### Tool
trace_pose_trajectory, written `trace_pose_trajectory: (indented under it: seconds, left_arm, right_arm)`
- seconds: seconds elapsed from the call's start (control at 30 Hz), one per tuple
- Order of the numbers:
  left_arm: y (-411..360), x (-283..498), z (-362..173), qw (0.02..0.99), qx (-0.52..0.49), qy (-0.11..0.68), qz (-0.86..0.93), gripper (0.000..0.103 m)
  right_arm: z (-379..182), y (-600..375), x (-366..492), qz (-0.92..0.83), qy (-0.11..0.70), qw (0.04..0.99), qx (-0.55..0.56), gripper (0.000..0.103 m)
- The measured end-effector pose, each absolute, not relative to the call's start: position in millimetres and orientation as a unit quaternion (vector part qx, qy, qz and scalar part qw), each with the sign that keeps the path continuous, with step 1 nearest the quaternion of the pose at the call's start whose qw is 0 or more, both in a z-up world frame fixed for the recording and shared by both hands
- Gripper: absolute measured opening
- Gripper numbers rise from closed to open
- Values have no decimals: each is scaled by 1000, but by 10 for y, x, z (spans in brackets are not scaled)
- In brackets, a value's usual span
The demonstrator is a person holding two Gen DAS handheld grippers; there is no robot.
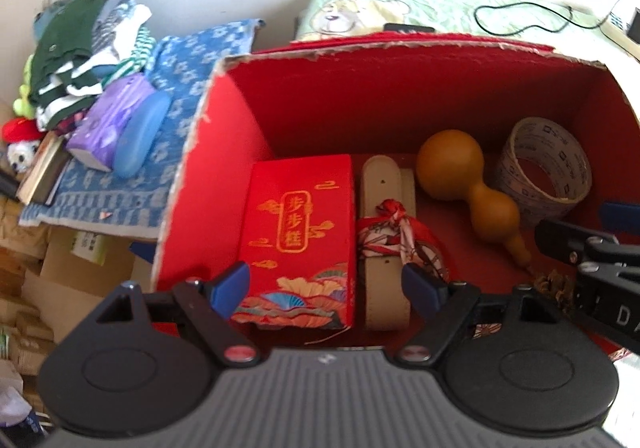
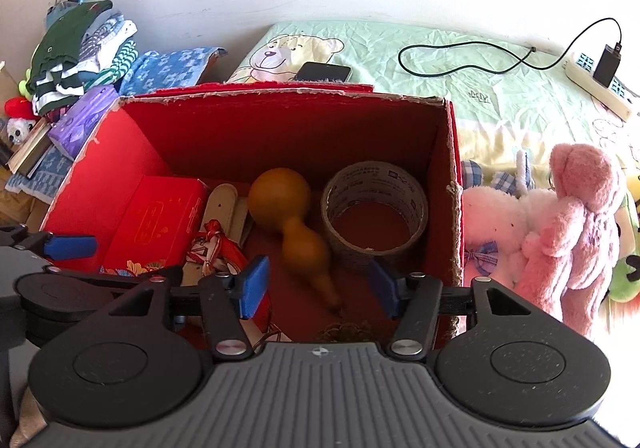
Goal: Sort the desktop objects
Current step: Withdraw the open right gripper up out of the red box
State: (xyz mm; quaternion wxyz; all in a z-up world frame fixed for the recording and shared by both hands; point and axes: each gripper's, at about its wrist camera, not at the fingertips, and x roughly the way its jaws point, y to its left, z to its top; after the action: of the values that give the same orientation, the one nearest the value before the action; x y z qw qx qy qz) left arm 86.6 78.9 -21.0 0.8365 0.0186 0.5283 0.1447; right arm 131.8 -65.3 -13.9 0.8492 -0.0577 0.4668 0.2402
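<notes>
Both hand-held grippers point down into an open red cardboard box (image 2: 448,184) with torn upper edges, which stands against a pale green bedsheet printed with a bear (image 2: 460,88). Along the box floor, from left to right, lie a red gift carton with gold lettering (image 1: 300,240), a flat beige strap-like piece (image 1: 386,248) with a knotted red-and-white patterned cloth (image 1: 400,240) across it, a brown bottle gourd (image 2: 292,216), and a roll of printed packing tape (image 2: 374,208) leaning at the right wall. The left gripper (image 1: 324,286) hovers above the near end of the gift carton, its blue-padded jaws spread wide and empty. The right gripper (image 2: 320,286) stands with its blue pads well apart on either side of the gourd's narrow end, neither pressing on it; the gourd rests on the floor, slightly blurred. Pink and white plush toys (image 2: 560,232) sit outside the right wall. Folded clothes (image 1: 80,60) are piled at far left.
</notes>
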Motion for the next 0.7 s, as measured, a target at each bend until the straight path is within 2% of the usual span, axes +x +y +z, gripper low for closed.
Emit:
trace_pose_trajectory:
  seconds: [0.43,0.57,0.7]
  left_arm:
    - [637,623,51,838,3,504,209,85]
    - [522,523,145,842,8,492,219,96]
    - [460,449,198,843,12,484,234,97]
  right_arm:
    - [-45,-817,1230,275,456,845,-50,54]
    - [14,-850,1161,279,440,852,-53,54]
    - [24,-883,1146,277,436,855,-44,55]
